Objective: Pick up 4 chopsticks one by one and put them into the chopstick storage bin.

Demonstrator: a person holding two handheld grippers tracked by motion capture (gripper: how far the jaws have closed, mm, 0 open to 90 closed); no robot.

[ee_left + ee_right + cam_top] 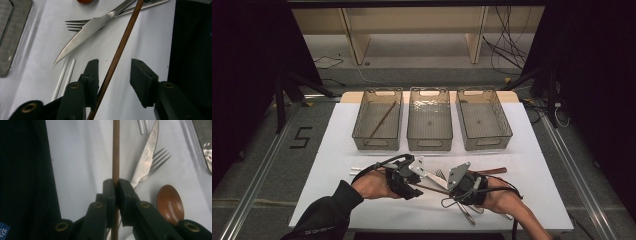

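A long brown chopstick is pinched between the jaws of my right gripper, which is shut on it. The same chopstick runs between the jaws of my left gripper. Those jaws stand apart; the stick lies against the left pad, with a gap to the right one. In the high view the two grippers face each other at the table's front middle, left gripper and right gripper, with the chopstick bridging them.
On the white tabletop lie a serrated knife, a fork, two white chopsticks and a wooden spoon. Three clear bins stand at the back; the left bin holds a brown chopstick.
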